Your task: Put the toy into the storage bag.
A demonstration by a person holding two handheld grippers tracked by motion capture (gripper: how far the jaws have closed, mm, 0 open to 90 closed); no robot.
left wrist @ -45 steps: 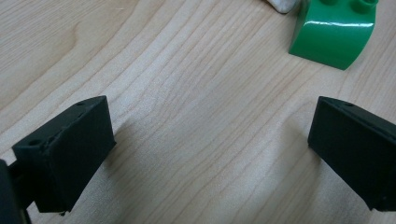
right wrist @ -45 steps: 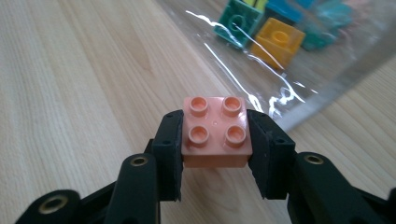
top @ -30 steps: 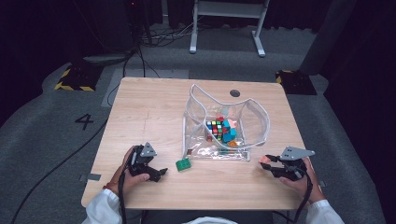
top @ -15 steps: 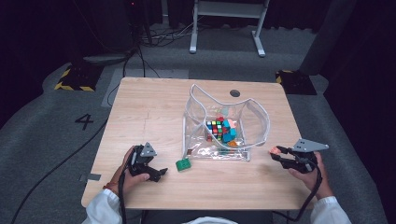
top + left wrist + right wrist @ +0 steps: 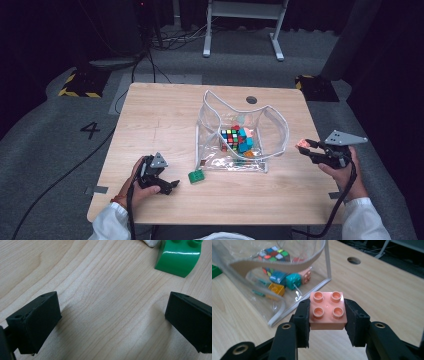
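Low in the frame, the left hand-held gripper [image 5: 165, 185] rests on the tabletop [image 5: 165, 115] with its jaws spread wide and nothing between them; a green brick [image 5: 195, 176] lies just beyond. At the right edge, the right hand-held gripper [image 5: 306, 148] pinches a pink four-stud brick [image 5: 327, 310] by two opposite sides, held above the tabletop. It has risen and drifted rightward since the earlier frames. Toward the centre stands the clear bag [image 5: 272, 120], open-mouthed, holding a puzzle cube [image 5: 230, 139] and other bricks.

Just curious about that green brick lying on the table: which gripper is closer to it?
Left. The left gripper rests on the table just beside the green brick, jaws open. The right gripper is beyond the clear bag, holding a pink brick.
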